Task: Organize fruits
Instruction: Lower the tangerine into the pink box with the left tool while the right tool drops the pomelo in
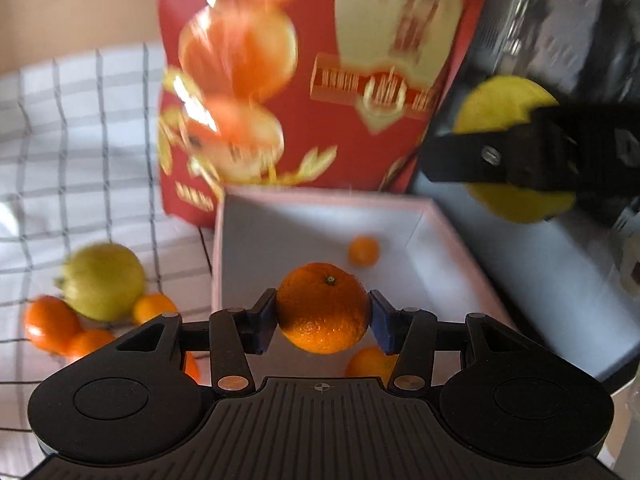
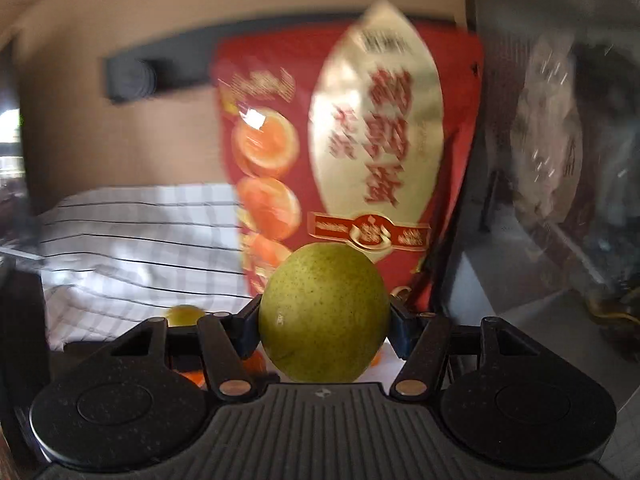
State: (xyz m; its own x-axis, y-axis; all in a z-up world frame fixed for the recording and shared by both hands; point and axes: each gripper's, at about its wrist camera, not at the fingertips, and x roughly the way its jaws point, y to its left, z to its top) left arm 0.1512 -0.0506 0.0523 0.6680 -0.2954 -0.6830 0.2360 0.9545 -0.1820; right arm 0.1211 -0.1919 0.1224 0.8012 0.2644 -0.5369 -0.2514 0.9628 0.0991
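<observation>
Orange mandarin [image 1: 322, 307] sits clamped between the left gripper [image 1: 322, 316] jaws.

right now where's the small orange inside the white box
In the left wrist view, the small orange lies on the white box floor near its far corner, beyond the gripped orange.

The only lettering stands on the red bag [image 2: 352, 140]: large red characters run down its pale gold panel [image 2: 378, 120], and a small banner [image 2: 370, 232] at 6 o'clock of that panel carries more. Motion blur smears all of it, so none can be read. In the left wrist view the same bag [image 1: 304, 80] is equally blurred.
</observation>
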